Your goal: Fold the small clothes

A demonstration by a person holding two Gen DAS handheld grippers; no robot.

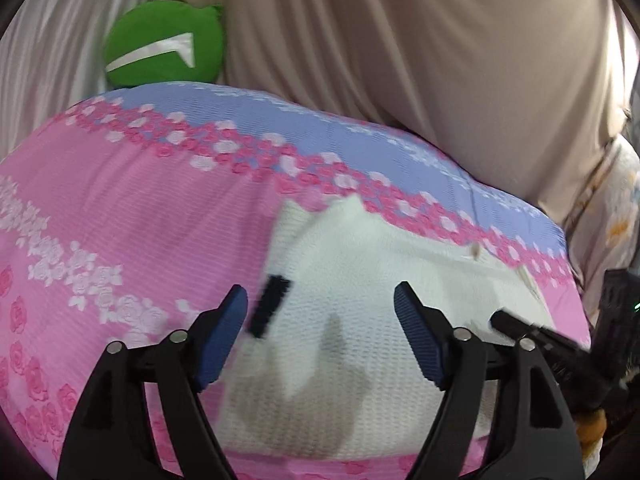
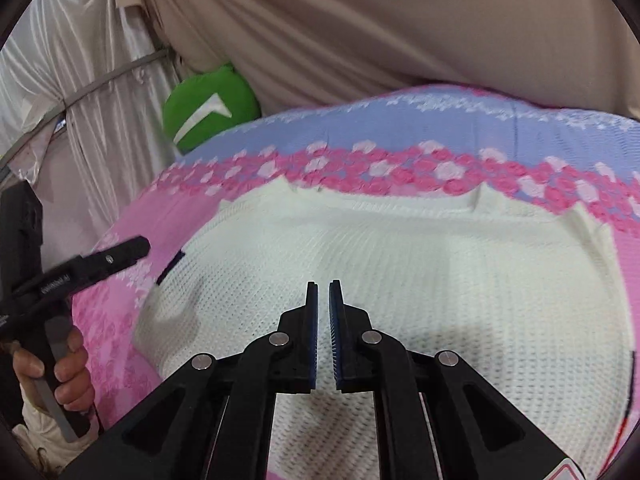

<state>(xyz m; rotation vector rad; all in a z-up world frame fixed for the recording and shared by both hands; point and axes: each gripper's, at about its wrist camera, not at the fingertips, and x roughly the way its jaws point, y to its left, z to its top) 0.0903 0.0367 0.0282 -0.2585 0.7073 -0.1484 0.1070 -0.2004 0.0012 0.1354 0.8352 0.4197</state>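
Top [image 2: 400,280] lies flat on the sheet [image 1: 120,220]. Left gripper [image 1: 320,312] gapes wide, empty, over its left edge. Right gripper [image 2: 323,300] nearly closed, empty. Risk: pinching sheet along with knit.

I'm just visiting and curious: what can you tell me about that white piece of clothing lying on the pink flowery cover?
The white garment looks like a waffle-textured knit, lying spread fairly flat on the pink and blue flowered bedspread. A small dark tag sits at its left edge, and small flaps stick up along the far edge. The left tool hangs open above its left part; the right tool is nearly closed over its middle, gripping nothing visible. Whether either touches it is unclear.
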